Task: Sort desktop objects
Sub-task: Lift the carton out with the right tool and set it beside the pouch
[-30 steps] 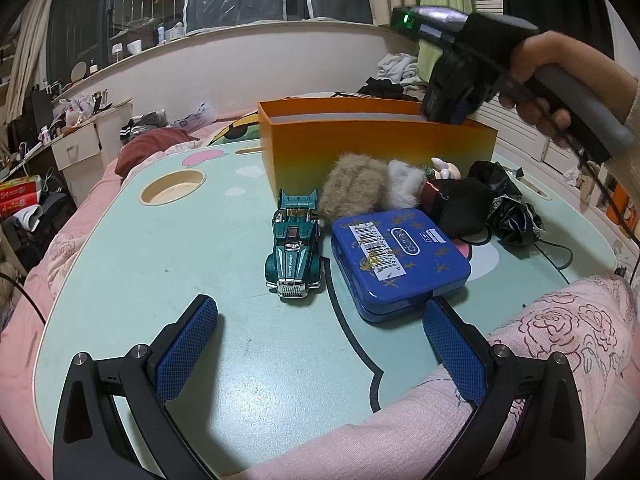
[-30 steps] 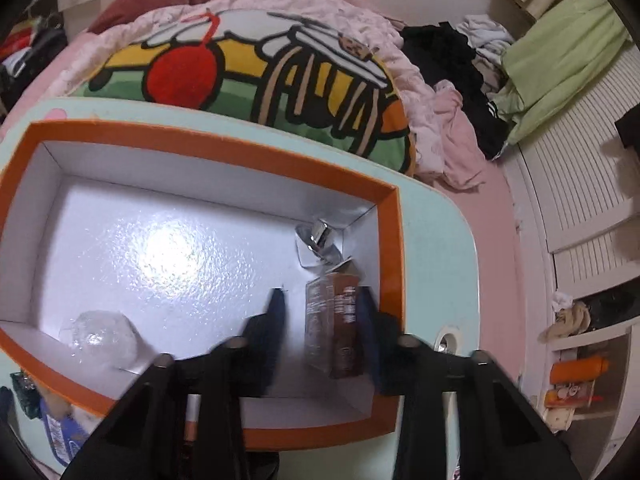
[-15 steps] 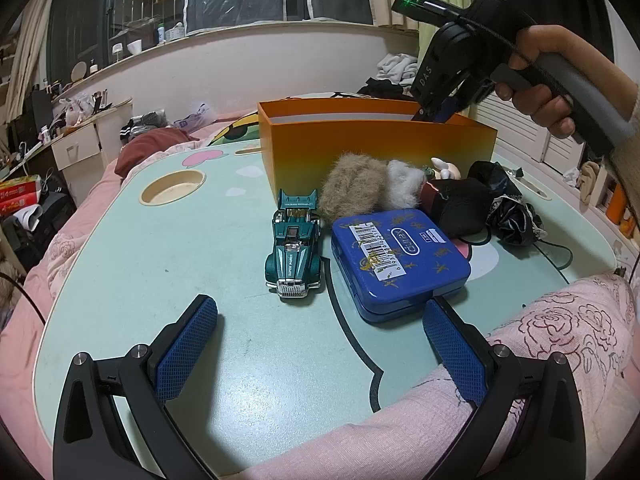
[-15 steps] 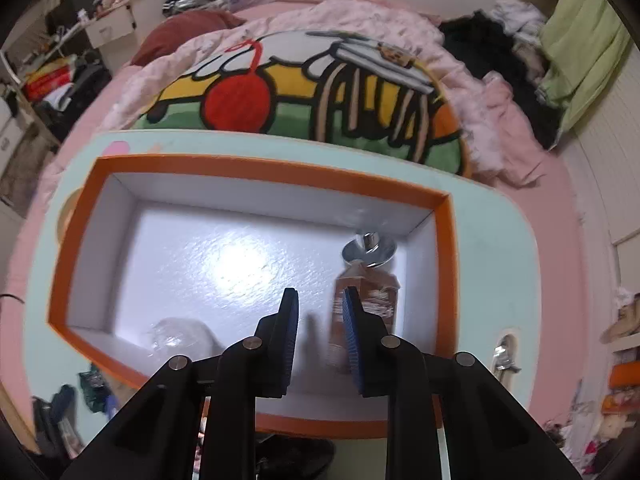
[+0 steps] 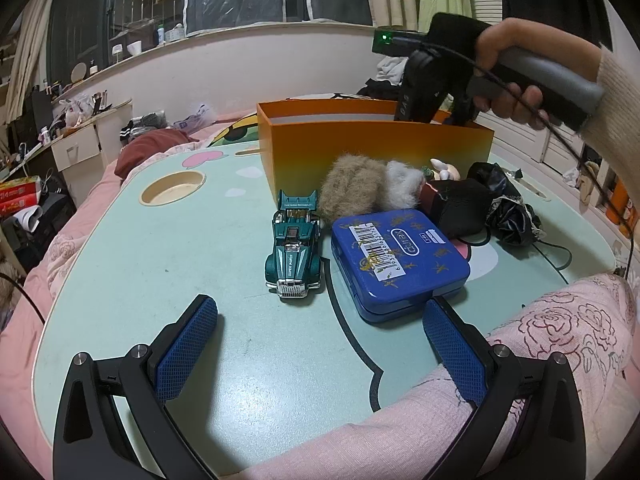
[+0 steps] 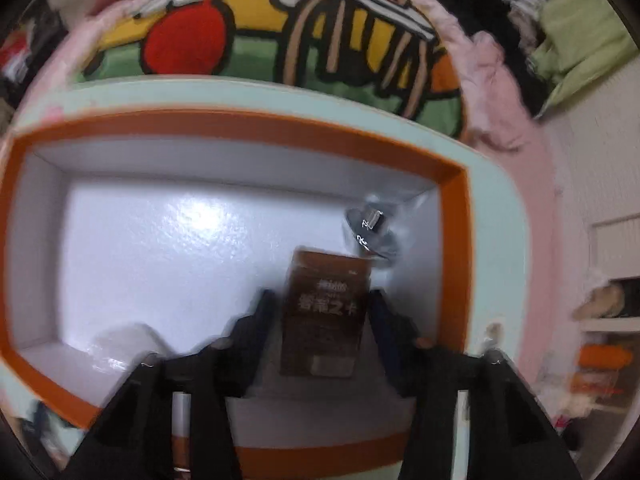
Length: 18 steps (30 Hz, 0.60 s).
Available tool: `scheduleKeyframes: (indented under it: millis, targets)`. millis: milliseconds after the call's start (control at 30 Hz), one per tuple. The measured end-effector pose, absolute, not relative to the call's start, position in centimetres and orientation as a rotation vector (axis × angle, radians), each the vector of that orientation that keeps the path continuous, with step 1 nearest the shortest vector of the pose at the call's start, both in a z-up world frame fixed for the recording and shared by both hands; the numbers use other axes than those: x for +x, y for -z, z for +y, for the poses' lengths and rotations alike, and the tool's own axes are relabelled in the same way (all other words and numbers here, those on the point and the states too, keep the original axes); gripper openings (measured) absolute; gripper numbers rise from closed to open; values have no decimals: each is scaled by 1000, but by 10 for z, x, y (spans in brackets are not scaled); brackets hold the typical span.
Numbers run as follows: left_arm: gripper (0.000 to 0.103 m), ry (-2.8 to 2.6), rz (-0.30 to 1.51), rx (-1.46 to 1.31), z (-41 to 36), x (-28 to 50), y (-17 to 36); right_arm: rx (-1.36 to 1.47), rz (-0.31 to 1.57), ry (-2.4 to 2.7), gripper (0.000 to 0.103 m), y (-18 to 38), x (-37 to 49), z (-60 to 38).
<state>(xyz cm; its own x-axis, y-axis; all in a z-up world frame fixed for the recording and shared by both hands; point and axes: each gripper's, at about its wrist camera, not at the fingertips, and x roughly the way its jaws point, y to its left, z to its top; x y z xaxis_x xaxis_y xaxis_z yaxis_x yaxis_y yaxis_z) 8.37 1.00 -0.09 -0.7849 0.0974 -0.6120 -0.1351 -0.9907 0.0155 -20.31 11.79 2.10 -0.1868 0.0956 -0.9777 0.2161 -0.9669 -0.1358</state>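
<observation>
An orange box [image 5: 372, 148] stands at the back of the mint table [image 5: 180, 260]. My right gripper [image 6: 322, 312] is open inside it, its jaws apart on either side of a brown carton [image 6: 324, 312] lying on the white floor. A silver metal piece [image 6: 370, 230] and a clear lump [image 6: 124, 340] also lie in the orange box [image 6: 248, 128]. My left gripper [image 5: 320, 336] is open and empty above the table's front edge. Before it sit a green toy car [image 5: 294, 248] and a blue tin [image 5: 398, 260]; a furry toy [image 5: 360, 188] and black items [image 5: 492, 204] lie behind.
A round cup hole [image 5: 173, 188] is in the table's left side. A pink rose-print cloth [image 5: 520, 360] covers the front right edge. A cartoon cushion [image 6: 280, 36] and bedding lie beyond the box. A black cable [image 5: 556, 250] trails at the right.
My right gripper has opened wider and dropped lower into the box, around the brown carton, which now lies flat with its printed face up. The left gripper and table objects have not moved.
</observation>
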Motion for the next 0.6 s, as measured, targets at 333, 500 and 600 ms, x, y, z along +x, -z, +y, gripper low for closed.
scheduleKeyframes:
  millis: [333, 500, 600]
  targets:
    - [102, -2854, 85, -973, 11, 81, 1, 1215, -41, 2590, 38, -131, -110, 163]
    - [102, -2855, 84, -973, 11, 82, 1, 1219, 158, 2727, 39, -122, -36, 199]
    - [102, -2855, 85, -974, 11, 82, 1, 1410, 141, 2655, 39, -67, -27, 212]
